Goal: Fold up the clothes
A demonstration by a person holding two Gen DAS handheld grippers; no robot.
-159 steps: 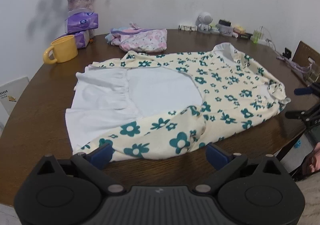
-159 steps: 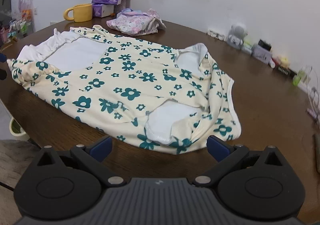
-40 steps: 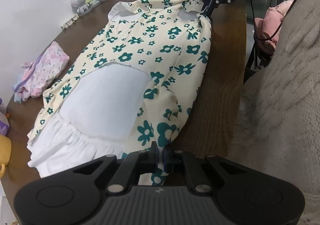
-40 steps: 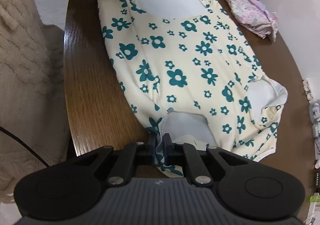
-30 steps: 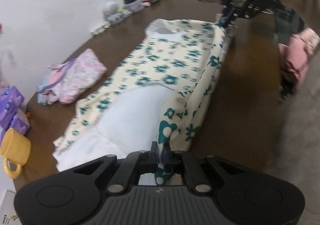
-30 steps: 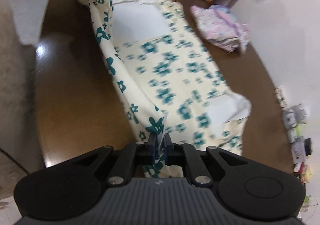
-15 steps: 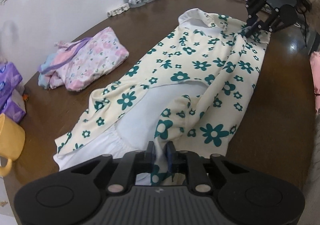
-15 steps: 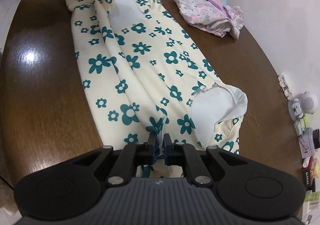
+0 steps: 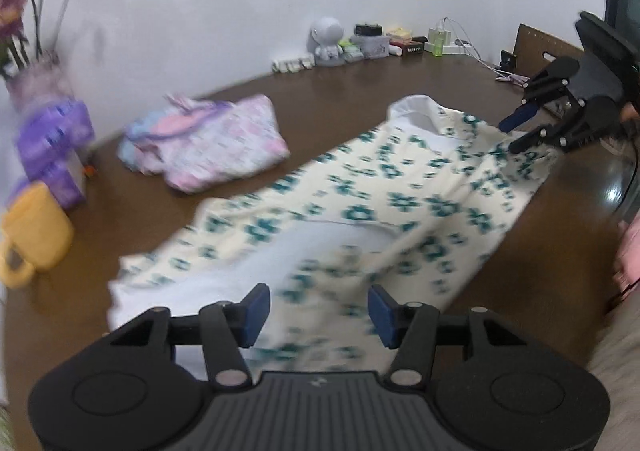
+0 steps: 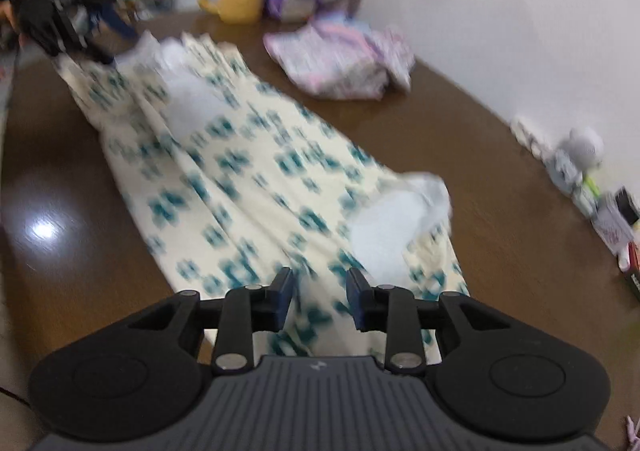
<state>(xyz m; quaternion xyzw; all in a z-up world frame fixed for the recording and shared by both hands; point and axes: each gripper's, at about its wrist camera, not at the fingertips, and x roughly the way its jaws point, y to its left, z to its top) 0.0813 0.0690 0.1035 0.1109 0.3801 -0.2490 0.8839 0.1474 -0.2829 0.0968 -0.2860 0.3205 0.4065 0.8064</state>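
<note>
Both grippers tilt down over opposite ends of the flowered garment [image 9: 360, 211]: the left gripper [image 9: 314, 309] has just been opening and stands wide, the right gripper [image 10: 320, 291] narrower, also just opening, cloth lying loose between each pair of jaws. The garment lies flat on the brown worktop [image 9: 540, 263], folded lengthwise. Its long axis runs gripper to gripper, collar toward the right gripper, with bare worktop along both long edges.

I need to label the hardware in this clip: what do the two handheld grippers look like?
Both match: the left gripper and right gripper have a matte black ribbed body, two round side discs, black linkage arms with silver pivot pins and blue pads. A dark cable trails behind the right one.
</note>
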